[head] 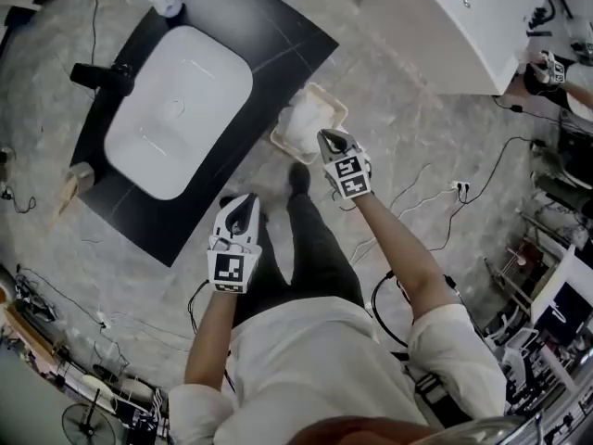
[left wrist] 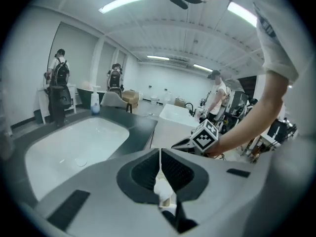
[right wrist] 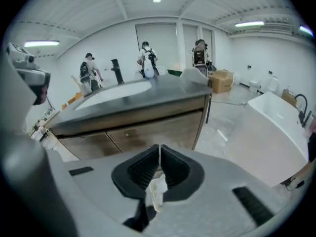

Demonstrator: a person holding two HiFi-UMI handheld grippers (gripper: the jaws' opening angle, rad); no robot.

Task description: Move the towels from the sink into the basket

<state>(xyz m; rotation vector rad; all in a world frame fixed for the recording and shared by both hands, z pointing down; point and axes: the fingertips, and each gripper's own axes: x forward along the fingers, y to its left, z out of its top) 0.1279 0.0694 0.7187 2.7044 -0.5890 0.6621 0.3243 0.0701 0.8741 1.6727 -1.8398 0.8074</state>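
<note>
Since the towels (head: 301,128) lie bunched in the basket (head: 324,95) on the floor, at three o'clock from the sink (head: 176,109), which looks empty, they seem soft, light and floppy, best pinched at a raised fold. The left gripper (head: 243,204) and the right gripper (head: 334,142) are both clenched on nothing.

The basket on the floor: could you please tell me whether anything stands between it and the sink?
Nothing visible does. The basket stands on the floor beside the dark counter, with only bare countertop between it and the sink. The sink looks empty; white towels lie in the basket.
</note>
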